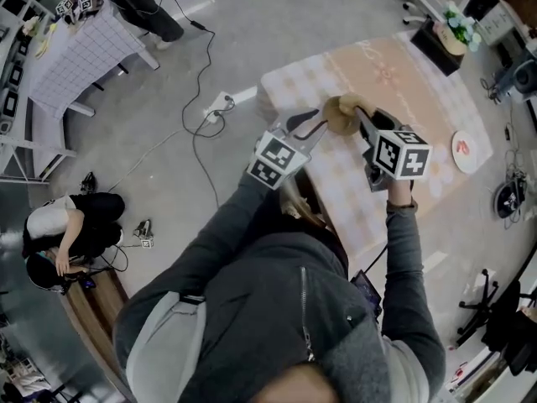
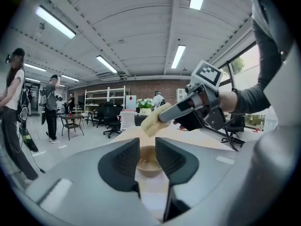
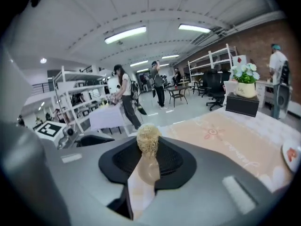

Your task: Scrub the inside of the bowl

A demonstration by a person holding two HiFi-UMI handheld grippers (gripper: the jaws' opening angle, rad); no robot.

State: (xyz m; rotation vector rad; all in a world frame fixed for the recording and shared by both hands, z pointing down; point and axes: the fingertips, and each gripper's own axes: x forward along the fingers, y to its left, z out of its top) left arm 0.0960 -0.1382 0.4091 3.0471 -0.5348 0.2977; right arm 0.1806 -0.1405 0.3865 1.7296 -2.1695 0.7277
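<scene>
A small tan bowl [image 1: 338,117] sits near the left edge of the table [image 1: 411,74], which has a pale checked cloth. My left gripper [image 1: 312,124] reaches it from the left. In the left gripper view the bowl [image 2: 149,165] shows through the narrow gap of the left gripper [image 2: 147,147], beyond the pads, and nothing is pinched there. My right gripper [image 1: 362,117] hovers over the bowl's right side, shut on a yellowish fibrous scrubber [image 3: 148,140]. The left gripper view has that scrubber [image 2: 153,121] just above the bowl.
A red-and-white plate [image 1: 464,151] lies at the table's right. A dark box with flowers [image 1: 453,32] stands at the far end. Cables and a power strip [image 1: 220,106] lie on the floor to the left. A person crouches at lower left [image 1: 67,233].
</scene>
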